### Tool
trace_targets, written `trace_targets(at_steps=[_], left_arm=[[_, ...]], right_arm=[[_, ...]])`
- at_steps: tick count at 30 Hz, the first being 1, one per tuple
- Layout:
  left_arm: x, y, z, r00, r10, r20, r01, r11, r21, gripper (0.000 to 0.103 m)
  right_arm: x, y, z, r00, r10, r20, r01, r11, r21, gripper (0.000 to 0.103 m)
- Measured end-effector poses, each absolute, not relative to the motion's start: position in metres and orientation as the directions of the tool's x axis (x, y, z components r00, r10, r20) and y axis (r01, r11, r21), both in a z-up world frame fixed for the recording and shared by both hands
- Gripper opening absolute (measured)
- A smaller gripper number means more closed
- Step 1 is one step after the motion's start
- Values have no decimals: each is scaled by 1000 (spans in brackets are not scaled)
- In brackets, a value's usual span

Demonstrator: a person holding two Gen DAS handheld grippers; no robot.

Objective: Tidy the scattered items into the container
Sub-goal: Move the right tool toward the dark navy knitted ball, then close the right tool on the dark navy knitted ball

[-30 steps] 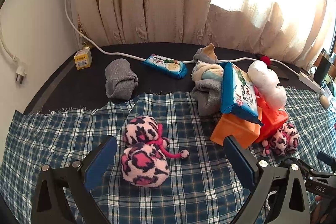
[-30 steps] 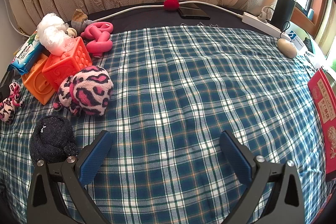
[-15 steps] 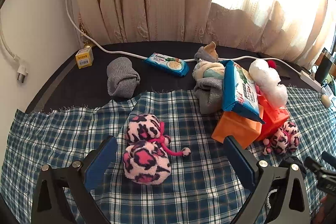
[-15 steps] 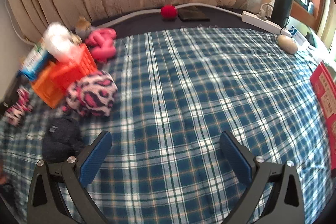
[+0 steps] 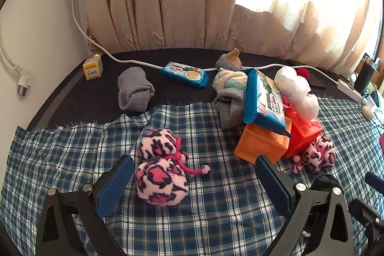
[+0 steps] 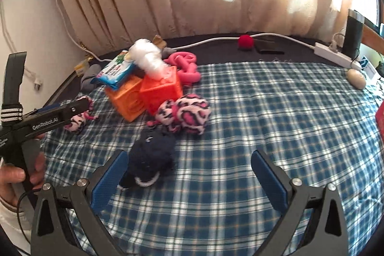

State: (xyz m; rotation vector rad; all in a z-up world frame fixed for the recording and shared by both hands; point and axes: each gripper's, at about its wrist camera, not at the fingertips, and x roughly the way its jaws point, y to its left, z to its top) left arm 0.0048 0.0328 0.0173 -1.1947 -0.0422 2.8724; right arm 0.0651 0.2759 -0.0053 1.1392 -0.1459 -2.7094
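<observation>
Left tool (image 6: 79, 109), printed "GenRobot.AI", and right tool (image 6: 187, 174) both gape empty.

Two low tong-mounted fisheyes facing the curtain, sharing the orange cubes (image 5: 264, 143) (image 6: 144, 92).

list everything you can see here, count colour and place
leopard plush socks: two pairs, pink-black, on plaid cloth
toy cubes: two, orange, mid-cloth, piled over
snack packs: two, blue, one on cubes, one on dark tabletop
grey sock bundle: one, cloth's far edge
navy sock bundle: one, near right hand-held gripper
pink ring toy: one, behind cubes
red ball: one, far back
left hand-held gripper: open
right hand-held gripper: open
</observation>
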Motion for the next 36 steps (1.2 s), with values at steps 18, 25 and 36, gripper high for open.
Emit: trace_targets(at_steps=[18,25,36], left_arm=[[7,44,14,-694,43,-719,-61,-998,-2,102],[4,44,11,-683,39,-729,-55,-998,-2,102],[0,46,12,-676,86,-731,-81,-996,-42,102]], right_arm=[[50,244,-19,-616,-265,-742,196,-964,181,93],[39,234,-33,-567,-265,-780,212,-962,173,72],[41,235,-32,-588,-264,-764,207,-963,173,54]])
